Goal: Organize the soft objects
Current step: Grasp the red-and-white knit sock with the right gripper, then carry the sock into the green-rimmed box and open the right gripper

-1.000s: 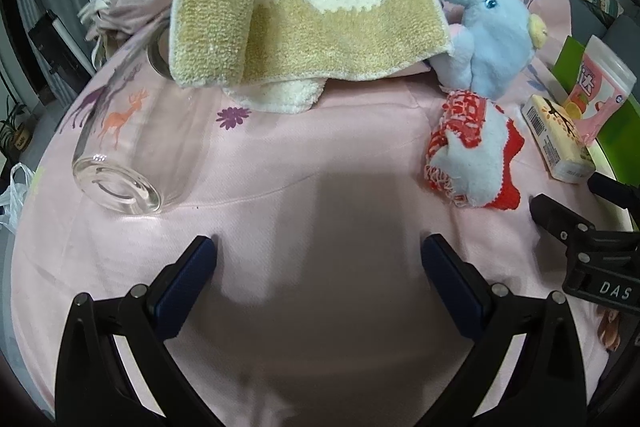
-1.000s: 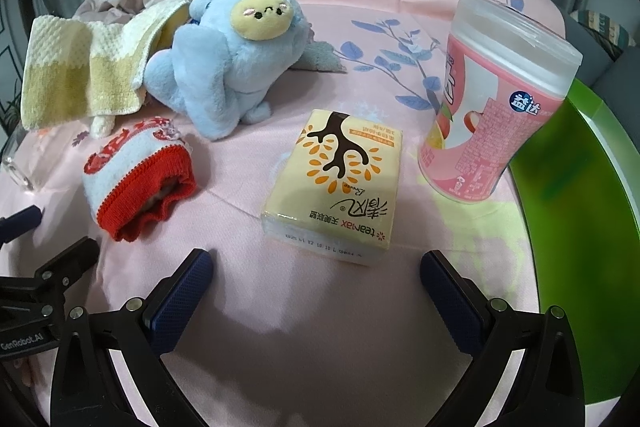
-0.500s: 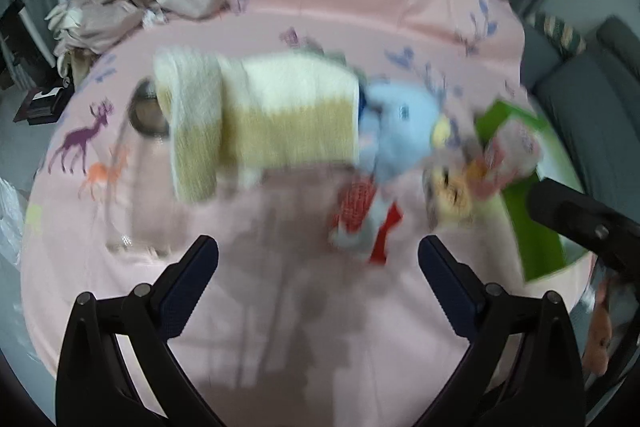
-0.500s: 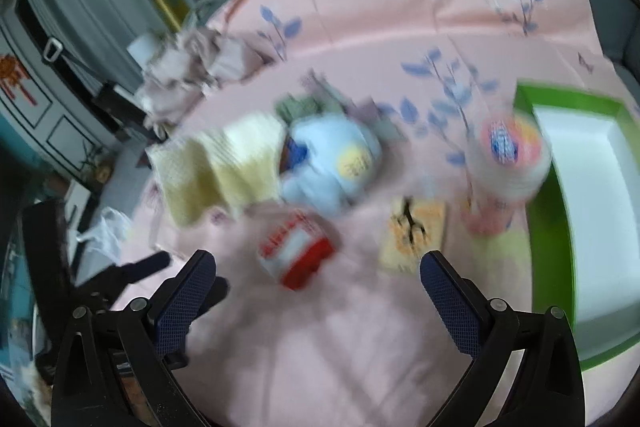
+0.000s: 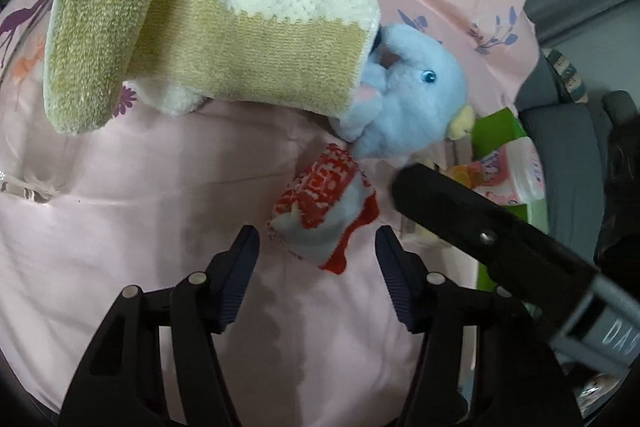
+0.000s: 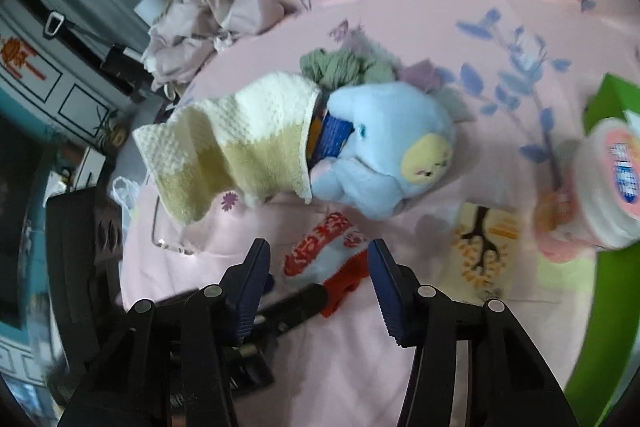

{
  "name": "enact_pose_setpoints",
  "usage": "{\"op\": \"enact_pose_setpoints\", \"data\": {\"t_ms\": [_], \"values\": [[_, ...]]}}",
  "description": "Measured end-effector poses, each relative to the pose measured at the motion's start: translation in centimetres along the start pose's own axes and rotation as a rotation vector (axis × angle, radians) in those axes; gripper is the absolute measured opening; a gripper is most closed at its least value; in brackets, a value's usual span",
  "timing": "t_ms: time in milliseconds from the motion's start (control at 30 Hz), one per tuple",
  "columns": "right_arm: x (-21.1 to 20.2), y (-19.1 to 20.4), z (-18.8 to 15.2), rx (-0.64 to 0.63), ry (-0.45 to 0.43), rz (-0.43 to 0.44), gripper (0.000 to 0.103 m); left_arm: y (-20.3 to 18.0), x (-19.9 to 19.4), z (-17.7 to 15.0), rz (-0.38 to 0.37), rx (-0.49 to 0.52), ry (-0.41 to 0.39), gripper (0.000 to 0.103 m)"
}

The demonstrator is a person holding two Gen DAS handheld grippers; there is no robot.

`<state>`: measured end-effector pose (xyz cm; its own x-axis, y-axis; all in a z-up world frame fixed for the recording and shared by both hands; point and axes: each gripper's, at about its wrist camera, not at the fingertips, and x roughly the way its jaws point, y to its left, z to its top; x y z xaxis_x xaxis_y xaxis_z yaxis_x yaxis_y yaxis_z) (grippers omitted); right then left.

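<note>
— Both grippers are converging on one thing, the small red, white and pale-blue knitted sock [image 5: 324, 215]. From where I sit, my left gripper [image 5: 318, 261] has its jaws spread wide with the sock lying just ahead of the gap, flat on the pink patterned cloth [image 5: 132, 211] covering the surface.

— And the right one?

— My right gripper [image 6: 320, 269] is open too, jaws either side of the same sock [image 6: 324, 259], touching nothing. I'd say one of them is redundant here.

— Where would it go?

— My guess is the green tray [image 6: 612, 311] at the right edge, well apart from the sock. The light-blue plush toy with the yellow face [image 6: 384, 151] lies just beyond the sock, and the cream-and-tan knitted towel [image 5: 216, 39] drapes against it, so I'm taking the loose, nearest piece first.

— Anything in the way?

— A yellow tissue pack [image 6: 486, 247] and a pink plastic tub [image 6: 592, 191] stand between sock and tray.
</note>
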<state>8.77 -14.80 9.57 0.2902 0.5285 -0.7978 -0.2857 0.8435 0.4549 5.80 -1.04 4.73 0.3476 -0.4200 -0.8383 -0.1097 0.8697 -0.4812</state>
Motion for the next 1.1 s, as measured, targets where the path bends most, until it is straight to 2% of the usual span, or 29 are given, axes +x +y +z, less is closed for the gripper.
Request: {"op": "enact_pose_setpoints", "data": {"t_ms": [67, 167, 300, 400, 500, 567, 700, 833, 933, 1033, 1100], "values": [[0.8, -0.3, 0.3, 0.006, 0.033, -0.010, 0.054, -0.3, 0.1, 0.0, 0.015, -0.002, -0.005, 0.050], [2.3, -0.7, 0.4, -0.005, 0.047, -0.105, 0.054, -1.1, 0.7, -0.4, 0.028, 0.008, 0.013, 0.046], [3.9, -1.4, 0.0, 0.005, 0.075, -0.072, 0.054, -2.0, 2.3, -0.5, 0.100, 0.073, 0.035, 0.039], [5.2, -1.6, 0.3, -0.001, 0.108, -0.058, 0.054, -2.1, 2.3, -0.4, 0.112, 0.083, 0.010, 0.037], [5.4, -2.3, 0.2, 0.027, 0.111, 0.001, 0.043, -2.2, 2.2, -0.4, 0.118, 0.093, -0.011, 0.032], [4.8, -2.5, 0.2, 0.040, 0.094, 0.018, 0.041, -2.1, 1.8, -0.6, 0.121, 0.117, -0.024, 0.030], [2.1, -1.2, 0.0, -0.006, 0.018, -0.033, 0.040, -4.1, -0.4, -1.5, 0.080, 0.181, -0.082, 0.029], [-2.3, -0.8, -0.9, -0.011, -0.099, -0.072, 0.040, -6.1, -2.8, -2.1, -0.005, 0.223, -0.156, 0.029], [-5.8, -0.9, -1.7, -0.008, -0.193, -0.088, 0.040, -8.8, -5.3, -2.7, -0.058, 0.307, -0.198, 0.029], [-9.8, -0.9, -2.8, 0.004, -0.298, -0.116, 0.040, -12.2, -6.1, -3.2, -0.114, 0.367, -0.201, 0.029], [-12.6, -2.2, -4.0, 0.049, -0.374, -0.140, 0.040, -15.2, -6.4, -4.2, -0.130, 0.446, -0.210, 0.029]]}}
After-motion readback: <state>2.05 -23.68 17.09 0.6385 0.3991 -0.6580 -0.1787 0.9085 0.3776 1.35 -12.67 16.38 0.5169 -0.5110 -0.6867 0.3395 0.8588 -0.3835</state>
